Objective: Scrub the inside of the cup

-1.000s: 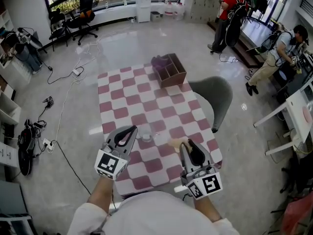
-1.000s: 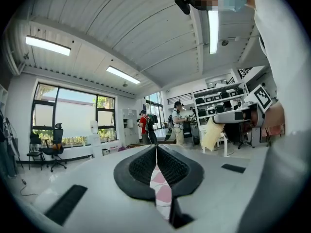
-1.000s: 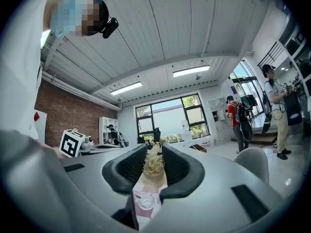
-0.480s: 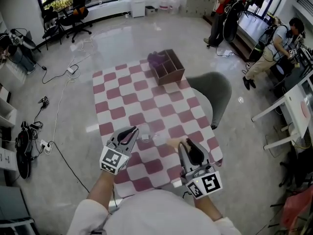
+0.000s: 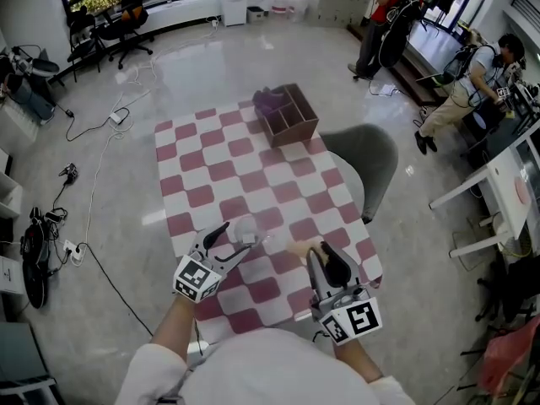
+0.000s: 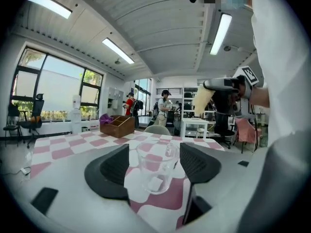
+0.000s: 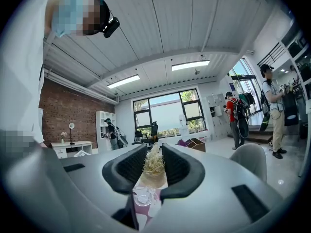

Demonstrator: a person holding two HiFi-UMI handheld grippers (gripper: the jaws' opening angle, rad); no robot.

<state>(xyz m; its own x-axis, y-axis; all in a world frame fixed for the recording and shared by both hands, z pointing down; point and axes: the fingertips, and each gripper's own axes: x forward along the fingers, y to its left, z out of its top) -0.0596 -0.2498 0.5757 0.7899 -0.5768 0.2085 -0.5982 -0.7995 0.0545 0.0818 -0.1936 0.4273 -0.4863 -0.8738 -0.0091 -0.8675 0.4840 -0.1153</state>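
A clear glass cup [image 5: 246,229] stands upright on the pink-and-white checked table [image 5: 211,171], near its front edge. My left gripper [image 5: 235,240] is at the cup, one jaw on each side. Its jaws are opening, and in the left gripper view the cup [image 6: 157,166] stands between the pads with a thin gap on both sides. My right gripper [image 5: 325,258] is shut on a beige fibrous scrubber [image 5: 299,247], held just right of the cup and above the table. In the right gripper view the scrubber [image 7: 154,162] sits between the pads.
A brown wooden organiser box [image 5: 289,116] with a purple cloth [image 5: 268,101] stands at the table's far end. A grey chair [image 5: 371,163] is at the table's right side. Cables [image 5: 101,129] lie on the floor at the left. People [image 5: 388,19] stand at the far right.
The left gripper's jaws have spread apart from around the cup, which stays standing on the table. The right gripper with the scrubber has hardly moved.
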